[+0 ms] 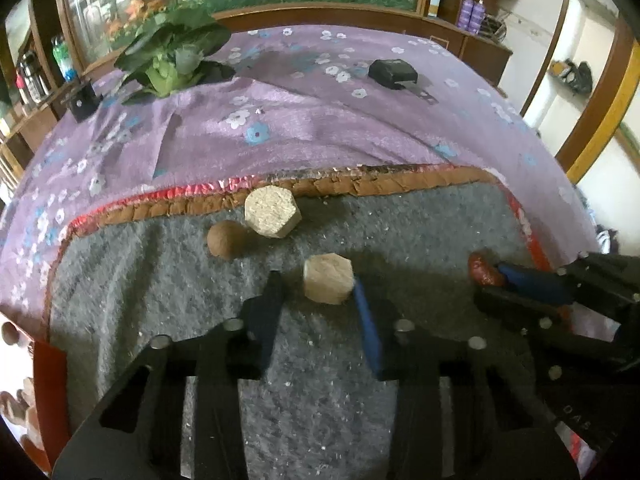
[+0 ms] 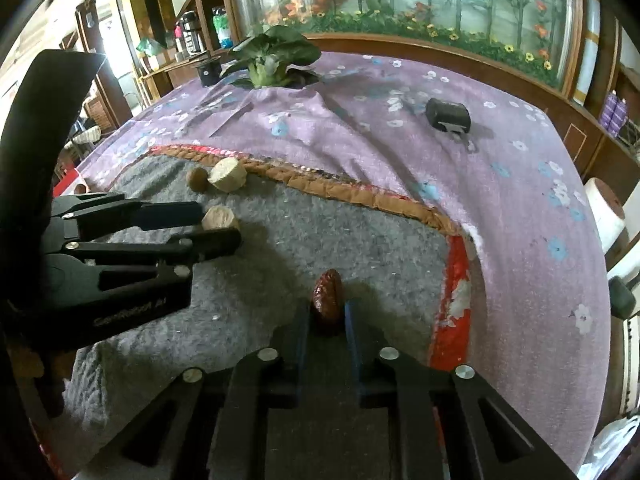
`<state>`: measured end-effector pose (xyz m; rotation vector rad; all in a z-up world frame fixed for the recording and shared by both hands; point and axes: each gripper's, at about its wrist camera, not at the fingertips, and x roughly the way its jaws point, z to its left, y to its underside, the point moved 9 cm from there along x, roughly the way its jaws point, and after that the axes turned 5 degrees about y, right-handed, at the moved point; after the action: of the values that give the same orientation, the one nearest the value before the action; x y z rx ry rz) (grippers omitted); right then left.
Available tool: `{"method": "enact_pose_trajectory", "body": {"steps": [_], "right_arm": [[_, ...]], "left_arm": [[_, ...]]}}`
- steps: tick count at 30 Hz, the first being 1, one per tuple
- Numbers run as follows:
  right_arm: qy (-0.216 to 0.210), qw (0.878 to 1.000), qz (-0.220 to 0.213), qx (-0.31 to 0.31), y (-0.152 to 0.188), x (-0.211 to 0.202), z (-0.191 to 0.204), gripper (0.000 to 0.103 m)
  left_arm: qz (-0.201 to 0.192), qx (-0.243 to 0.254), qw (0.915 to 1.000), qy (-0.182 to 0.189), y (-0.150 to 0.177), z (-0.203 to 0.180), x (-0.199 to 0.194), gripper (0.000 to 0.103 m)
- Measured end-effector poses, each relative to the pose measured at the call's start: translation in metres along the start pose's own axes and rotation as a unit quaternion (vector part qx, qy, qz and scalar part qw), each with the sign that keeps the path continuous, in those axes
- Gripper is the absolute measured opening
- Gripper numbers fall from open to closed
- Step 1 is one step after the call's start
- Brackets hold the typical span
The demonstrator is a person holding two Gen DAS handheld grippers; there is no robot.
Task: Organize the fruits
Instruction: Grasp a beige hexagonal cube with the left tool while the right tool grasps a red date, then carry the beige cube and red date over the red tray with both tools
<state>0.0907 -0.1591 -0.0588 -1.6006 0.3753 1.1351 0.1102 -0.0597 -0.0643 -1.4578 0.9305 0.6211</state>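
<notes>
The left gripper (image 1: 318, 284) sits low over the fuzzy grey felt mat (image 1: 160, 280) w/ a small pale six-sided block (image 1: 328, 283) between its blue-padded fingers (image 1: 370, 328); in the left view one pad touches the block & the other stands a bit off, but the right view shows both fingers (image 2: 216, 242) snug on it, so it looks pinched; the right gripper (image 2: 327, 312) is clenched on a dark red bumpy fruit (image 2: 327, 298), which rests on the mat near its red edge (image 2: 450, 304); a bigger pale six-sided block (image 1: 273, 212) & a round brown ball-shaped fruit (image 1: 224, 239) sit touching, near the mat's far brown edge (image 1: 360, 186); the mat lies on a purple cloth w/ small flowers (image 1: 320, 128); far back on the cloth are a leafy green plant (image 1: 172, 56) & a black boxy thing (image 1: 393, 73).
</notes>
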Motion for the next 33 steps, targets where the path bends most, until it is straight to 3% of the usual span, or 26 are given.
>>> {"method": "enact_pose_trajectory", "body": {"steps": [2, 7, 14, 23, 33], "right_arm": [[-0.011, 1.0, -0.003, 0.006, 0.0, -0.005, 0.004, 0.016], [-0.044, 0.999, -0.019, 0.013, -0.004, -0.021, 0.026, 0.016], [-0.087, 0.996, -0.025, -0.01, -0.004, -0.033, 0.084, 0.016], [-0.138, 0.988, -0.027, -0.067, -0.008, -0.042, 0.176, 0.016], [-0.182, 0.975, -0.03, -0.125, -0.02, -0.049, 0.265, 0.015]], "left_arm": [[0.002, -0.005, 0.9999, 0.013, 0.002, 0.001, -0.005, 0.023], [-0.012, -0.005, 0.9999, 0.004, 0.013, 0.009, -0.031, 0.023], [-0.033, -0.04, 0.9986, -0.014, 0.036, 0.042, -0.074, 0.023], [-0.065, -0.078, 0.993, -0.06, 0.068, 0.1, -0.132, 0.024], [-0.088, -0.136, 0.979, -0.123, 0.115, 0.179, -0.187, 0.024]]}}
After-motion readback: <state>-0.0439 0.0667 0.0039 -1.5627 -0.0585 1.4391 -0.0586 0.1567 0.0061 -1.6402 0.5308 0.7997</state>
